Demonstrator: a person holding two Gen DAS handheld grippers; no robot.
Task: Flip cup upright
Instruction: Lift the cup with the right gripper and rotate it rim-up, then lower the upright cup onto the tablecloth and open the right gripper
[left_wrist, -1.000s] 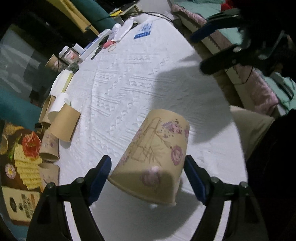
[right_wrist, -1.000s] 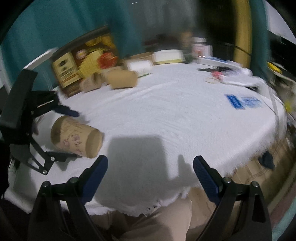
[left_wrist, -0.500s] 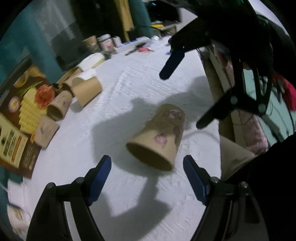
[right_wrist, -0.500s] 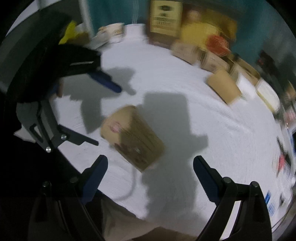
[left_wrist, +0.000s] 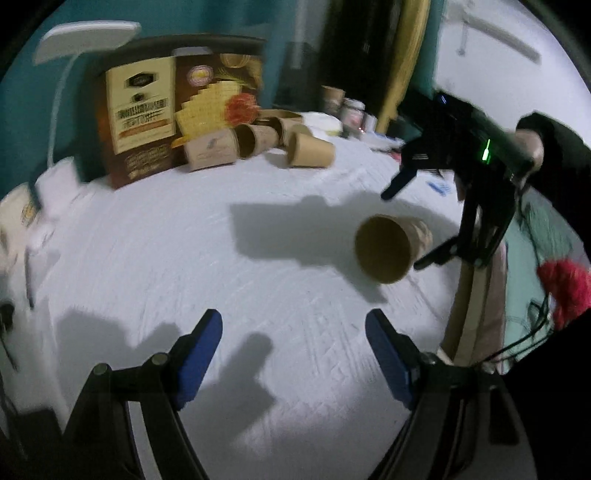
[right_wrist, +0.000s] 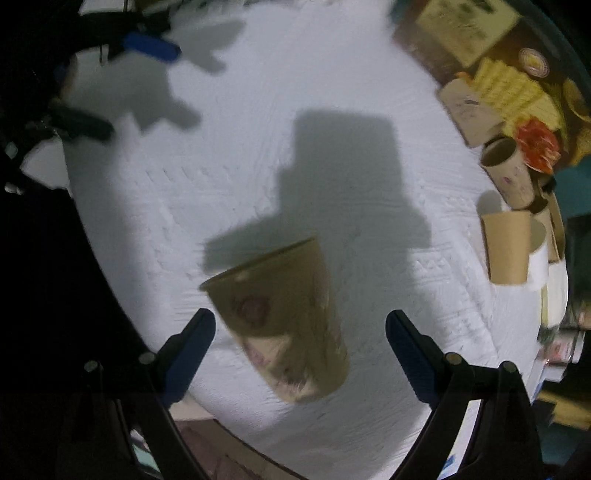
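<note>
Paper cup (right_wrist: 284, 314): floral print, on its side on white-clothed desk (left_wrist: 184, 258), near the edge, between the spread fingers of right tool (right_wrist: 299, 343), touching neither; open mouth facing left tool (left_wrist: 293, 343).
Left tool: fingers spread, holding nothing, well apart from cup.
Far desk edge: several more paper cups (left_wrist: 310, 149) lying on their sides, brown printed boxes (left_wrist: 140, 110) upright behind them, white lamp (left_wrist: 85, 37) beside.
Between tools and cup: bare cloth, shadows only.
</note>
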